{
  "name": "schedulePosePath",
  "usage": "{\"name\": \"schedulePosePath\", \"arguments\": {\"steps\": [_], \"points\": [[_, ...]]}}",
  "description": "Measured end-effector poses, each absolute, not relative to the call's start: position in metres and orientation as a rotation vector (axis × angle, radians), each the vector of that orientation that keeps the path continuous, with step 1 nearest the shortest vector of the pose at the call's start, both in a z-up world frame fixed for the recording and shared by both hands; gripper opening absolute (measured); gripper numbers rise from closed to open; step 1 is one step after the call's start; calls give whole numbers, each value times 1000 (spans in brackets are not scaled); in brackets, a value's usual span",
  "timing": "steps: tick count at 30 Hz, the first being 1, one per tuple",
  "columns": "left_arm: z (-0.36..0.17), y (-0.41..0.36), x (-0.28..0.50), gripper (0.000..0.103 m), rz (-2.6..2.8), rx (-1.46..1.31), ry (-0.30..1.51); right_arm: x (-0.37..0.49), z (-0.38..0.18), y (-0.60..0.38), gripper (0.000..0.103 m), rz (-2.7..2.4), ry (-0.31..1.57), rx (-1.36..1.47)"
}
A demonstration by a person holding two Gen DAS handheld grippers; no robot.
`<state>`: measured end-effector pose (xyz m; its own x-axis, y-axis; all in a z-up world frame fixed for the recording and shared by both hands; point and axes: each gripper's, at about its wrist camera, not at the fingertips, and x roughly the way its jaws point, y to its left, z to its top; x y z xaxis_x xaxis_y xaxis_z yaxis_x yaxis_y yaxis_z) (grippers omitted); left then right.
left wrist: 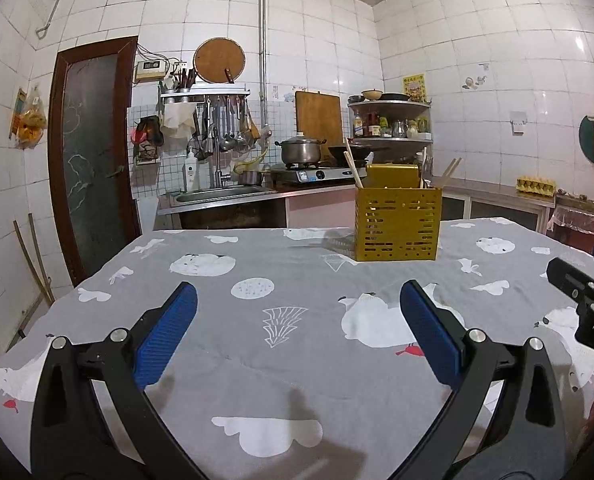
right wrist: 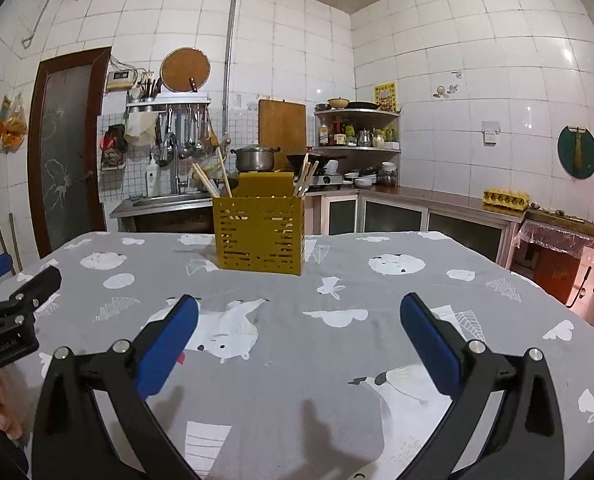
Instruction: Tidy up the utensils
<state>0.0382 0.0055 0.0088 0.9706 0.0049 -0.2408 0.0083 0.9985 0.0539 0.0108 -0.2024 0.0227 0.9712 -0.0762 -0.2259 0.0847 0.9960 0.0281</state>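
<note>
Left and right wrist views of a kitchen scene. The table, covered by a grey cloth printed with white polar bears, fills the lower half of both views. A yellow perforated utensil holder stands upright on the cloth near the table's far edge, toward its far right corner in the left wrist view. Wooden chopsticks lean out of its left compartment, and further chopsticks rise from its right side; the slots in its front wall show more sticks inside. No loose utensil lies on the visible cloth.

The left hand-held gripper hovers over the near part of the table with its blue-padded fingers spread wide and nothing between them. The right hand-held gripper is likewise spread wide and empty, above the near edge, and aimed toward the holder. Each gripper's black body shows at the side of the other's view, so the two stand side by side and apart.

Behind the table: a sink, a steel pot on a gas stove, hanging ladles, a corner shelf of bottles, and an egg carton on the counter.
</note>
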Motion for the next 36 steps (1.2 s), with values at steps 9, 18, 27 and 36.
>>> {"name": "schedulePosePath", "arguments": {"steps": [9,18,27,36], "points": [[8,7,37,98,-5,42,241,9,23,-204,99,-78,219,48],[8,7,36,98,-5,41,241,9,23,-205,99,-77,219,56],[8,6,35,98,-3,44,238,9,22,-208,99,-76,220,60],[8,5,34,98,-3,45,238,10,22,-210,99,-77,223,53]]}}
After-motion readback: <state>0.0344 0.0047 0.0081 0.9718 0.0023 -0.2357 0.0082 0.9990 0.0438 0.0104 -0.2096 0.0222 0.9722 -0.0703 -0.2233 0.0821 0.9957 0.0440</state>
